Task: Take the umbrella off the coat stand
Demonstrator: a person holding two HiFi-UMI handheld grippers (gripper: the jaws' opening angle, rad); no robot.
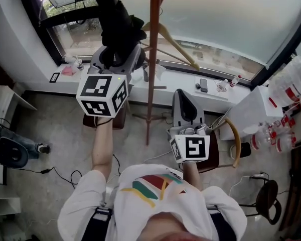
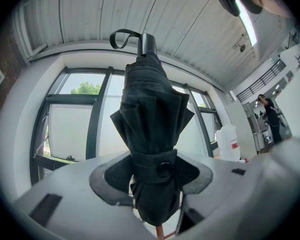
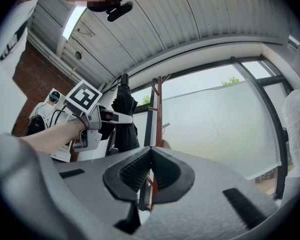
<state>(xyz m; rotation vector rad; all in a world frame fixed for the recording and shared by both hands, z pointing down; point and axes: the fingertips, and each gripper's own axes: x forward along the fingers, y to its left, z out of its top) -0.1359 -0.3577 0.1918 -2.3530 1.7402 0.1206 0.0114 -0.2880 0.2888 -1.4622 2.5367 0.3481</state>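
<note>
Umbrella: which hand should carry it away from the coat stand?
Left. The left gripper is clamped on the folded umbrella, while the right gripper is shut and empty.

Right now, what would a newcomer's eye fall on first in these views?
The black umbrella fills the left gripper view, folded and clamped between the jaws of the left gripper, its strap loop hooked on nothing. In the head view it stands just left of the brown coat stand. The right gripper is shut and empty.
</note>
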